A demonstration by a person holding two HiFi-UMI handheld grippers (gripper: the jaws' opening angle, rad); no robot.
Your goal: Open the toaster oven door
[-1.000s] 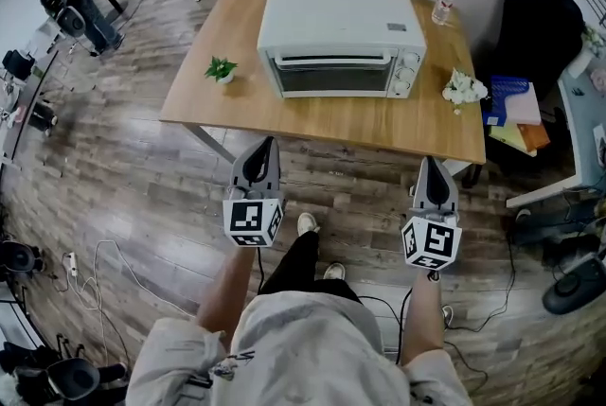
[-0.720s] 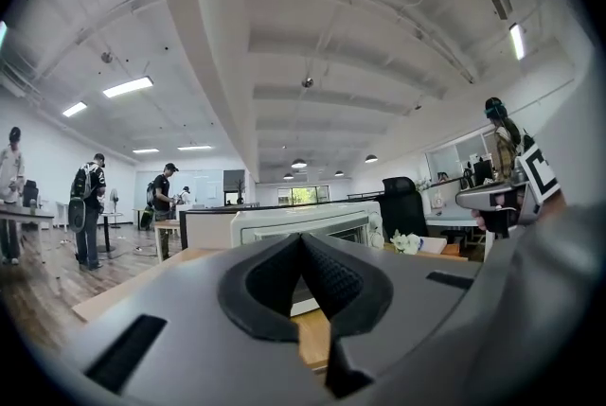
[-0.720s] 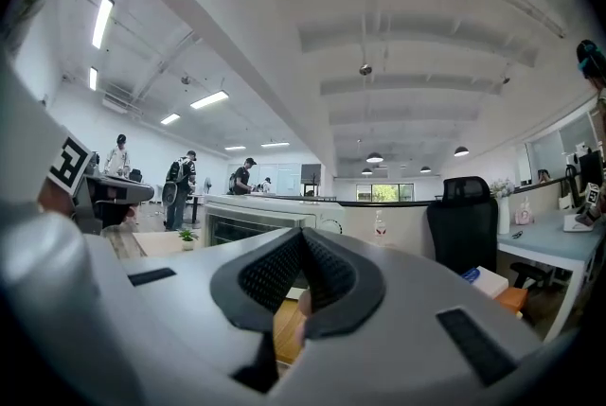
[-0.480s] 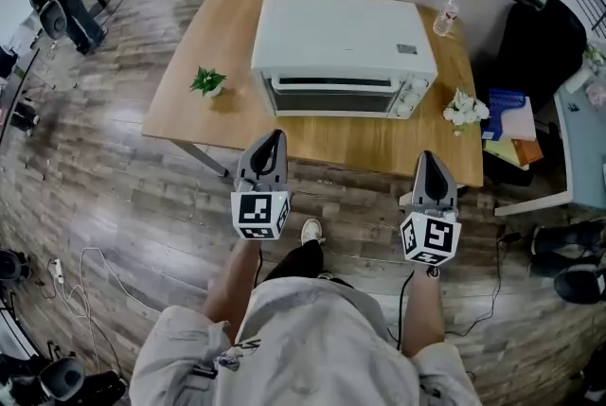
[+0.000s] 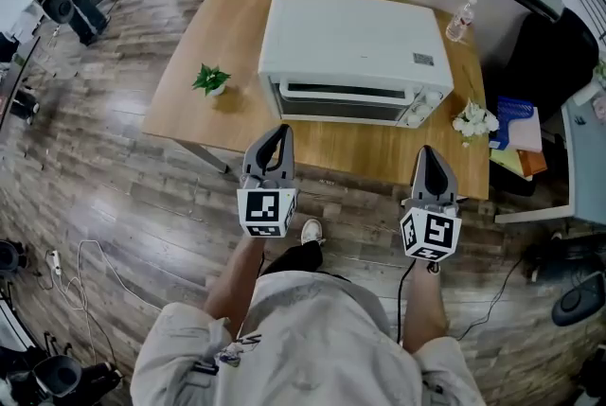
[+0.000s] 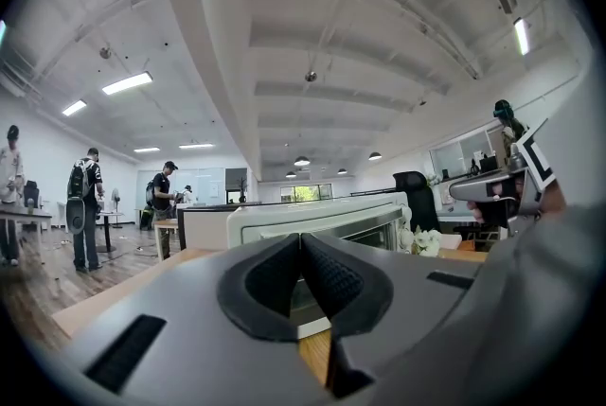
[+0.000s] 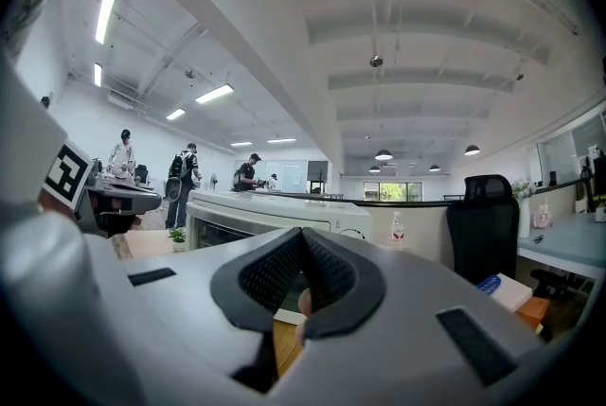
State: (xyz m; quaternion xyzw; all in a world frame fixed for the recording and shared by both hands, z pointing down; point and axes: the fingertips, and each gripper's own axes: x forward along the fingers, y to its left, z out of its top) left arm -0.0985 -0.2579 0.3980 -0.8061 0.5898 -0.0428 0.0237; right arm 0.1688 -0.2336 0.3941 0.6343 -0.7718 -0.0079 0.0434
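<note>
The white toaster oven (image 5: pixel 355 44) stands on the wooden table (image 5: pixel 189 122) with its glass door (image 5: pixel 343 106) shut and facing me. My left gripper (image 5: pixel 276 132) hangs level at the table's front edge, a little left of the door, shut and empty. My right gripper (image 5: pixel 428 152) is level at the front edge too, below the oven's knob side, jaws together with nothing held. In the left gripper view the oven (image 6: pixel 322 217) rises right behind the closed jaw tips (image 6: pixel 301 238). The right gripper view shows the oven (image 7: pixel 256 210) left of the closed tips (image 7: pixel 303 232).
A small potted plant (image 5: pixel 210 79) sits on the table's left part. A water bottle (image 5: pixel 460 19) and white flowers (image 5: pixel 473 120) are on the right side. A black chair (image 5: pixel 549 54) and blue items (image 5: pixel 516 125) stand to the right. People stand far left.
Both grippers and the head view have come nearer to the table and the oven. Their tips now reach the table's front edge. Both pairs of jaws stayed together.
</note>
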